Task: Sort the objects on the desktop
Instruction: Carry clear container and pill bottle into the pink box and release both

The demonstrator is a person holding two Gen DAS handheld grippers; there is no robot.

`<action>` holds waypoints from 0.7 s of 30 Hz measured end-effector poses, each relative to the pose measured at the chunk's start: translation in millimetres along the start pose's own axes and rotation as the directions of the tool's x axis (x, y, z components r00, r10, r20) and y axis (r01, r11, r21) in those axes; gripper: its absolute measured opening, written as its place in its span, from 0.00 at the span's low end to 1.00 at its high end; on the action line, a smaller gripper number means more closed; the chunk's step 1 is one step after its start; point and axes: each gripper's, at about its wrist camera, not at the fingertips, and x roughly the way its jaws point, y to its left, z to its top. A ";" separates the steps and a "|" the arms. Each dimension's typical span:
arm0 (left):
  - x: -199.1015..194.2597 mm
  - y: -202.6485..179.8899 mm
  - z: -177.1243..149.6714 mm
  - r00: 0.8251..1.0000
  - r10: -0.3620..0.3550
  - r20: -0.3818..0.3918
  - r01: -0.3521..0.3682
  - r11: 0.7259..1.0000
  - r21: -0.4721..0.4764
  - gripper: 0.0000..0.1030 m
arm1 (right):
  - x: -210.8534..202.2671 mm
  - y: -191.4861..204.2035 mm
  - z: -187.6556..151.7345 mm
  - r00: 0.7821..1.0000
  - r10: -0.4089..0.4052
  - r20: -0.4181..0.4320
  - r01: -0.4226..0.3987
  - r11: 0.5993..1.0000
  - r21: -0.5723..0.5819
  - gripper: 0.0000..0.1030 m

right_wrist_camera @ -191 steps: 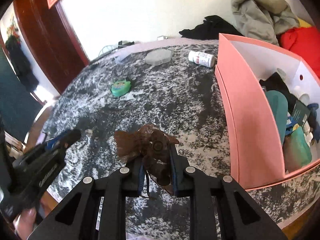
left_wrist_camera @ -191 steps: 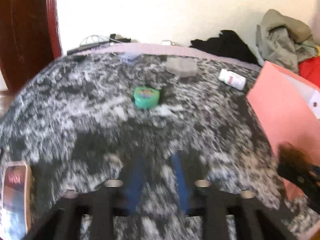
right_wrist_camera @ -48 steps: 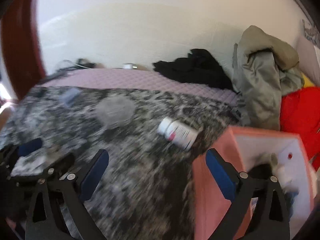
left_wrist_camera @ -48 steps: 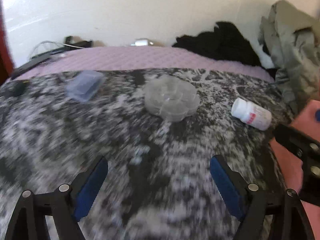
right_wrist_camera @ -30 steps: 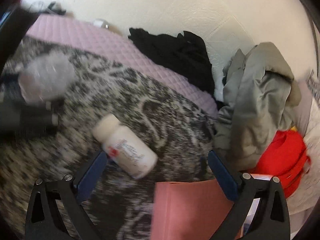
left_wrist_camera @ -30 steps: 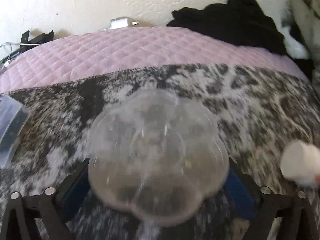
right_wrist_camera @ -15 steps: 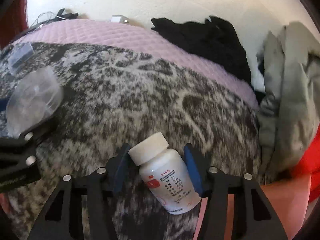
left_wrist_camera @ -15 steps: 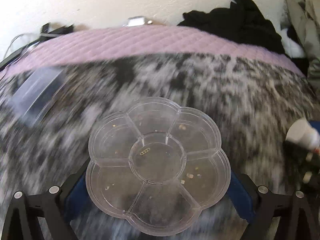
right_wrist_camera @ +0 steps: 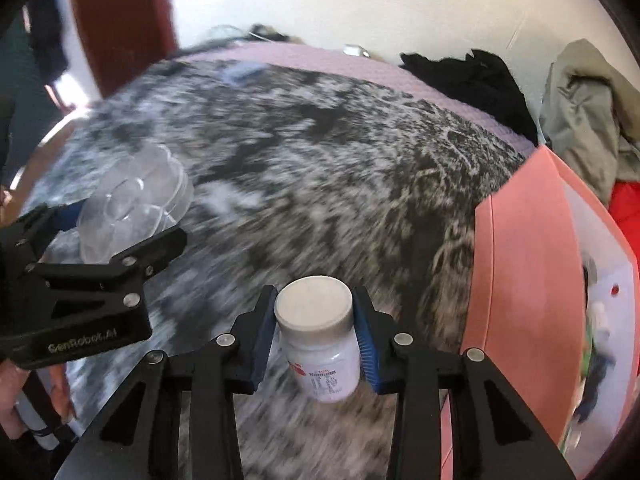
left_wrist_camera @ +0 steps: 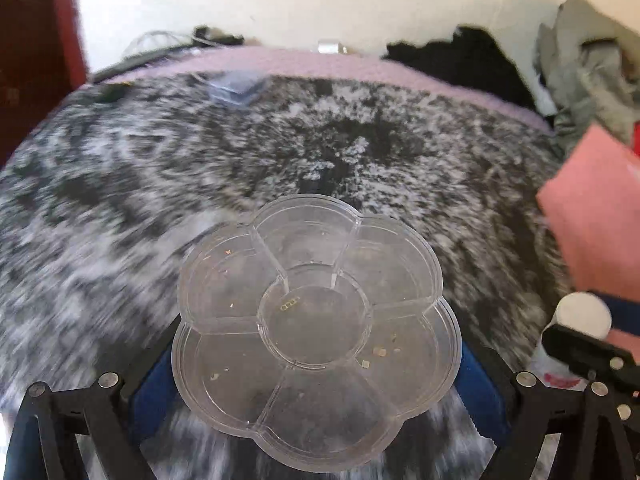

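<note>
A clear flower-shaped compartment box (left_wrist_camera: 316, 320) hangs above the black-and-white mottled table (left_wrist_camera: 280, 168). My left gripper (left_wrist_camera: 318, 348) is shut on it, with a blue pad against each side. It shows again in the right wrist view, where the left gripper (right_wrist_camera: 124, 216) carries the flower box (right_wrist_camera: 132, 196) at the left. A white pill bottle (right_wrist_camera: 320, 344) with a white cap sits cap-forward between the blue pads of my right gripper (right_wrist_camera: 315, 300). Those jaws are closing on it, and it is off the table. The bottle (left_wrist_camera: 580, 316) also shows at the left wrist view's right edge.
An open pink box (right_wrist_camera: 524, 280) holding several items stands at the table's right. A small clear case (left_wrist_camera: 236, 84) lies at the far edge beside cables (left_wrist_camera: 160, 44). Black clothes (right_wrist_camera: 472, 76) and grey clothes (right_wrist_camera: 584, 120) are piled behind. A dark red door (right_wrist_camera: 120, 20) stands far left.
Both grippers have drawn back from the table's far edge and risen, carrying the flower box and the bottle. The right jaws went from wide around the lying bottle to closed on it.
</note>
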 end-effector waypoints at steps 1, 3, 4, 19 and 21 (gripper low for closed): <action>-14.2 0.2 -6.3 1.000 -0.003 0.014 0.003 1.000 -0.003 0.94 | -13.6 4.9 -10.1 1.000 0.010 0.019 -0.010 1.000 0.001 0.39; -39.4 -2.3 -15.6 0.999 -0.004 0.042 0.004 1.000 -0.005 0.94 | -40.9 15.0 -28.1 0.998 0.031 0.060 -0.032 0.999 0.003 0.39; -50.8 -3.9 -19.0 0.998 -0.009 0.055 0.009 1.000 -0.007 0.94 | -51.5 18.0 -34.7 0.996 0.040 0.078 -0.041 0.999 0.004 0.39; -171.7 -164.0 34.2 0.941 -0.223 0.256 0.173 0.963 0.206 0.95 | -258.0 -75.8 -100.1 0.855 -0.140 0.499 0.016 0.969 0.245 0.39; -171.1 -200.1 46.9 0.932 -0.253 0.258 0.185 0.947 0.261 0.95 | -273.3 -113.6 -102.6 0.833 -0.201 0.515 0.030 0.947 0.320 0.39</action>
